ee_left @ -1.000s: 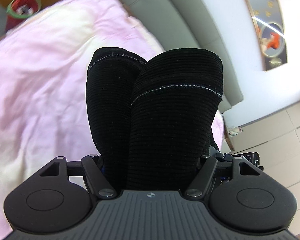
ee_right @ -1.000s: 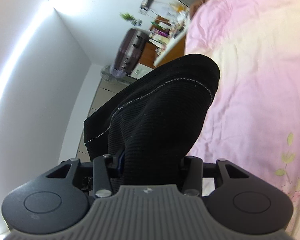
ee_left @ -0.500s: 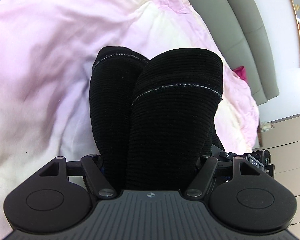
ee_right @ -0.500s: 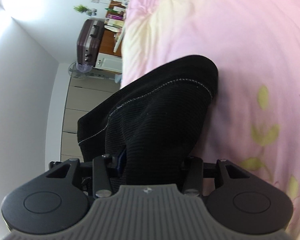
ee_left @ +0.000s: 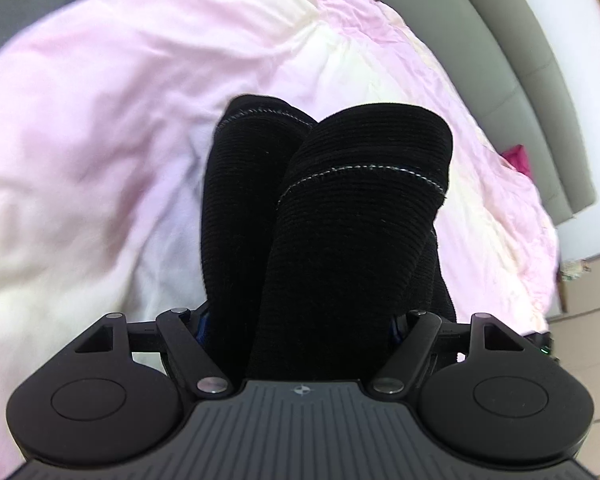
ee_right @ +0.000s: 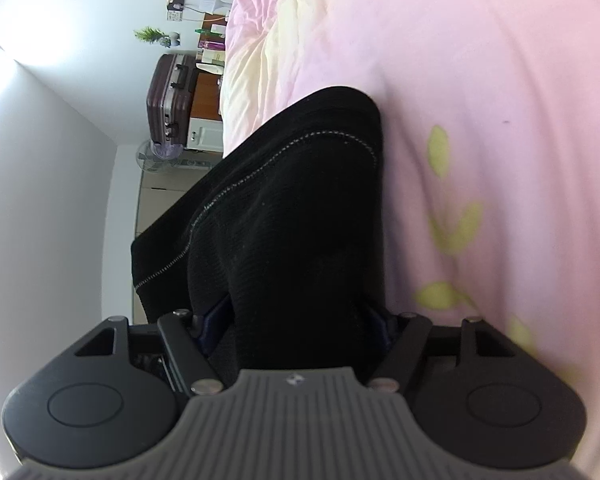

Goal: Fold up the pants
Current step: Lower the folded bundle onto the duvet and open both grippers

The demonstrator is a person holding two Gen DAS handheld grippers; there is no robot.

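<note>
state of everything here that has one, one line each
pants: black ribbed cloth, bunched, hem stitching showing, draped over both grippers
left gripper: jaws just opening, cloth between them, fingers hidden
right gripper: jaws just opening, cloth between them
quilt: pink, spread, rumpled
suitcase: closed

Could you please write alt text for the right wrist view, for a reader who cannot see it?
Black ribbed pants with a pale stitched hem fill the right hand-held gripper, whose jaws have just been opening, hiding its fingers. A pink quilt with green leaf prints lies behind; a dark suitcase stands far left.
</note>
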